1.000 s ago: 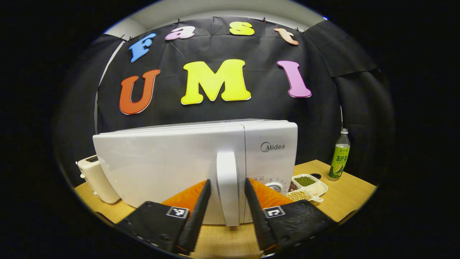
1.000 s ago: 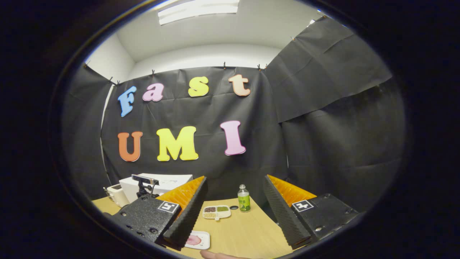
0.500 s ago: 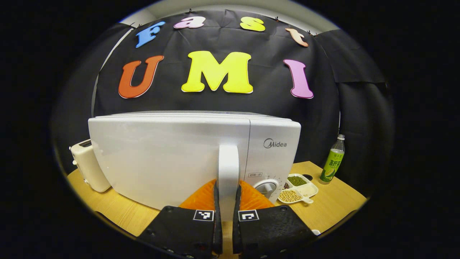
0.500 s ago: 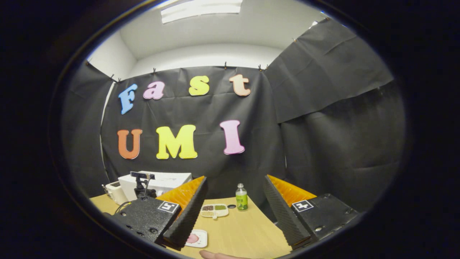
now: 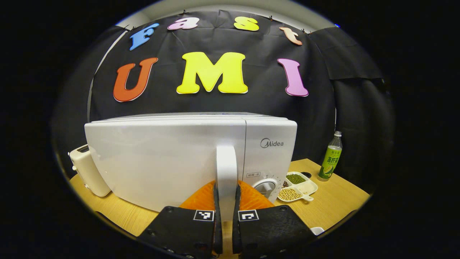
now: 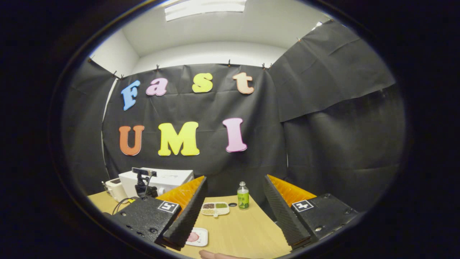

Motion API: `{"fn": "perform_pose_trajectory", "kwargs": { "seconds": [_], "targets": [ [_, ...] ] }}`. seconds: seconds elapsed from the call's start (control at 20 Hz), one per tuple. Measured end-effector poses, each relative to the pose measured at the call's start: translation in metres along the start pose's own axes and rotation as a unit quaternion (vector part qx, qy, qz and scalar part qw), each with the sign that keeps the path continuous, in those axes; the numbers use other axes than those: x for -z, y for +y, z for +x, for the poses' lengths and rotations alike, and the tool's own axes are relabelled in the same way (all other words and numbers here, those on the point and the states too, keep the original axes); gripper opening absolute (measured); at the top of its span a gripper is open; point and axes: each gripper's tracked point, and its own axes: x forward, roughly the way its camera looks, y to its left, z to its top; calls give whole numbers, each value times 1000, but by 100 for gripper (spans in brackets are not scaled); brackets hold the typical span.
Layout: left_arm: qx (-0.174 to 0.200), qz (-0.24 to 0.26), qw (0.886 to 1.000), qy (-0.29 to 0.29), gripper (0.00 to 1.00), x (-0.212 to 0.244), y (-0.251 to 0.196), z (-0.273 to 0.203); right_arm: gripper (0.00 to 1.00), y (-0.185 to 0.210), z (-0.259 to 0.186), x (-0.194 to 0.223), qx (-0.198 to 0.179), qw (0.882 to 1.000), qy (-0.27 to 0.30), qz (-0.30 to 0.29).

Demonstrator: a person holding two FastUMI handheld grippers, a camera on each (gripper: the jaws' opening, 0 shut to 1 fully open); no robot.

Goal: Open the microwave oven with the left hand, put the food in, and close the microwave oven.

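Handle [image 5: 226, 180] between left gripper [image 5: 226, 216] fingers

A ceiling light panel [image 6: 205, 6] glares at 12 o'clock; both views are sharp, evenly lit, edges bowed by fisheye.

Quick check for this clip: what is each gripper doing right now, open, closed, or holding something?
Left gripper: shut on the microwave door handle.
Right gripper: open, holding nothing, above the table.

Glossy white microwave [image 5: 161, 158] — smooth plastic, matt wood-grain table [image 5: 334, 201]
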Motion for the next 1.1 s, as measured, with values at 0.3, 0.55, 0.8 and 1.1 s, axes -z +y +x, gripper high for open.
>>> {"fn": "perform_pose_trajectory", "kwargs": {
  "seconds": [0.3,0.55,0.8,1.1],
  "targets": [
    [-3,-4,1000,1,0,5,2,-21,99,-4,-10,-2,5,1000,-6,1],
    [36,2,999,-9,0,17,18,-98,99,1,-16,11,0,1000,5,4],
    [73,10,997,-15,0,28,59,-172,99,22,-31,25,-19,999,26,9],
    [35,-13,999,-17,27,29,156,-267,99,36,-46,38,-36,999,29,1]
  ]
}}
